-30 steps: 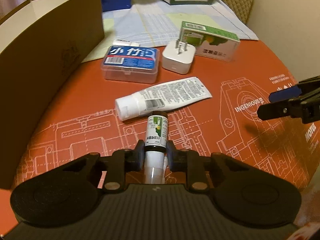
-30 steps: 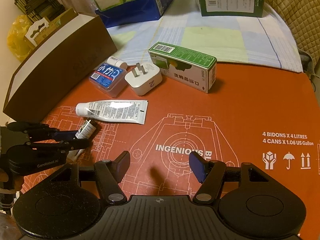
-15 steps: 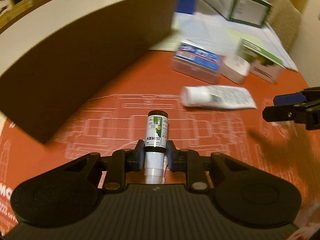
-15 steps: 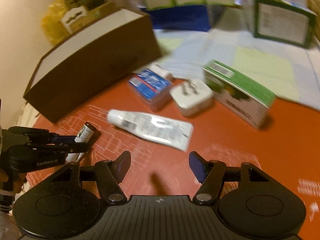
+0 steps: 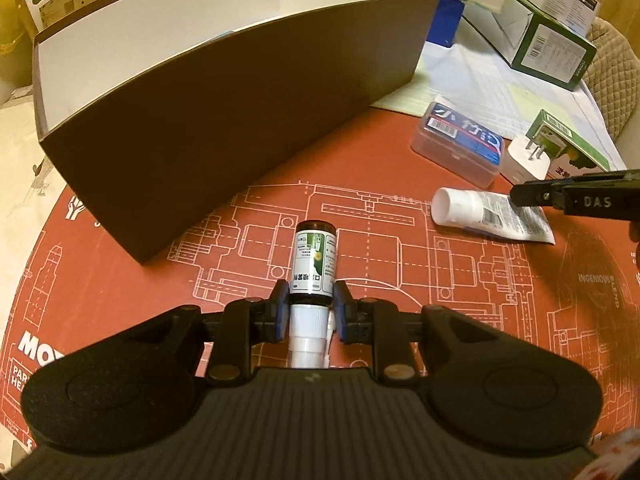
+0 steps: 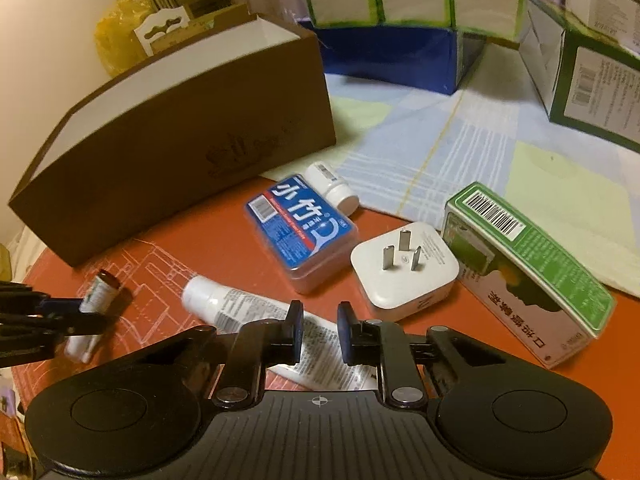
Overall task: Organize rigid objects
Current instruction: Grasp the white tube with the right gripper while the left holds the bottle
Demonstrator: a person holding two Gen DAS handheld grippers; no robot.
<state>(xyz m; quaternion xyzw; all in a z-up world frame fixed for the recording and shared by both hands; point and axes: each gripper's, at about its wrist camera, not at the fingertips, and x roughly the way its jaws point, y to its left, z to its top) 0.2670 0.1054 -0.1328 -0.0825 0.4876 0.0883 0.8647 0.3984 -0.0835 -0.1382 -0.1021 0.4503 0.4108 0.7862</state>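
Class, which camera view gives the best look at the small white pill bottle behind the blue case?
The right wrist view: the white pill bottle lies in plain sight behind the blue case. In the left wrist view the case hides it.

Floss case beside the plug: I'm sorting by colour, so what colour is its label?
Blue label with white lettering on the floss case; right wrist view shows it best.

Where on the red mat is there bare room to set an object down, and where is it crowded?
Free: the mat strip between the brown box and the white tube, and the mat on the tube's near side. The left gripper's brown bottle hangs over the strip. Crowded: blue case, plug, green carton and tube lie close together.
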